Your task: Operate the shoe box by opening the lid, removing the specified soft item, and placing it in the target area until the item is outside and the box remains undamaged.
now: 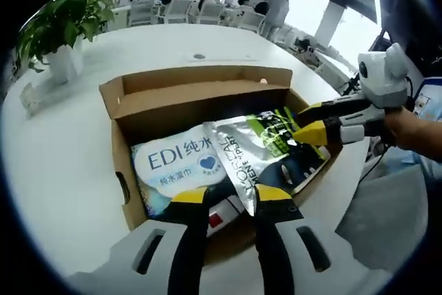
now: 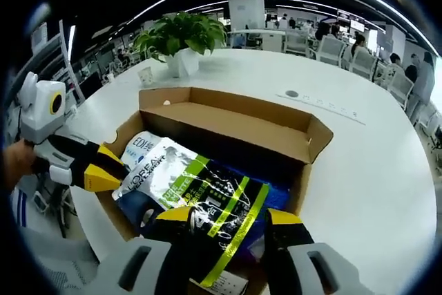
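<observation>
In the left gripper view, the open cardboard shoe box (image 1: 124, 164) sits on the white round bench (image 1: 62, 191), its lid flap (image 1: 200, 98) folded back on the far side. Inside lie a white and blue wet-wipes pack (image 1: 179, 167) printed "EDI" and, partly over it, a silver, black and lime-green sachet (image 1: 266, 153), the soft item, which is inside the box. The left tongs (image 1: 231, 202) rise from the bottom with their yellow-tipped jaws set apart, the near edge of the sachet lying between them; whether they touch it cannot be told. The right tongs (image 1: 304, 128) reach in from the right, held by a hand (image 1: 407, 126), their yellow tips at the sachet's far corner; whether they pinch it cannot be told. A potted plant (image 1: 65, 32) stands on the bench beyond the box. In the right gripper view, the shoe box (image 2: 304, 170) is seen from the other side, the sachet (image 2: 207, 195) lying slantwise over the wipes pack (image 2: 138, 151) within it. The right tongs (image 2: 231, 222) stand spread, the sachet's end between the jaws. The left tongs (image 2: 103, 174) come in from the left with their tips at the sachet's edge. The plant (image 2: 179, 39) stands behind the box.
</observation>
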`<state>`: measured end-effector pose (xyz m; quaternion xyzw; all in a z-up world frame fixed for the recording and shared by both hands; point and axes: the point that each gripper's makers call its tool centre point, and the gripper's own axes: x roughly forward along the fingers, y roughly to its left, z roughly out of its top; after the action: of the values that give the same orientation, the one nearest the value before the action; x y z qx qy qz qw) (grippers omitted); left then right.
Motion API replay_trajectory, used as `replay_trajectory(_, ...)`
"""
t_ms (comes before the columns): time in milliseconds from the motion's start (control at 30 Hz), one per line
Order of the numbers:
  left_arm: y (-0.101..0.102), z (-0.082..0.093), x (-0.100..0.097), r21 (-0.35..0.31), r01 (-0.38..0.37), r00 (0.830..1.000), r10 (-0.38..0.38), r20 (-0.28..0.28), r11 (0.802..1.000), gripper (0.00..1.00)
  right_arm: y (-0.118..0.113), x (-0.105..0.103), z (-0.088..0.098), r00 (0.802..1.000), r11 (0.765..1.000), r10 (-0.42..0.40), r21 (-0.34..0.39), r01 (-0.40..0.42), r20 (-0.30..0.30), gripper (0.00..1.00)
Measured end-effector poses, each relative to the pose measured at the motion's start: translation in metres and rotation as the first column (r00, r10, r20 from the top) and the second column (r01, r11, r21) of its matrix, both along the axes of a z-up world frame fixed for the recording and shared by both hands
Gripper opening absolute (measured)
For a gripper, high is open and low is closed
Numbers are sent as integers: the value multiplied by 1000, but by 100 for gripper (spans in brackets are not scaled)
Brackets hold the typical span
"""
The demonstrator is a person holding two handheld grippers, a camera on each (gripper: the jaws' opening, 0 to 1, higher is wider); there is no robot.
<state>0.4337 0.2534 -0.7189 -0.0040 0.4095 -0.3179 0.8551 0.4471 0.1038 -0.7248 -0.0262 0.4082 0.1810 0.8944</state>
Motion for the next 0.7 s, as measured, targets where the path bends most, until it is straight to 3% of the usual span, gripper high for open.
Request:
replay_trajectory(467, -7, -10, -4, 18, 14, 999, -13, -50, 1000, 19, 3, 7, -9, 999, 999, -41, -23, 40, -28, 37)
replay_trajectory(700, -8, -11, -5, -4, 4, 997, -4, -73, 1000, 15, 6, 9, -13, 998, 999, -51, 5, 52, -45, 37)
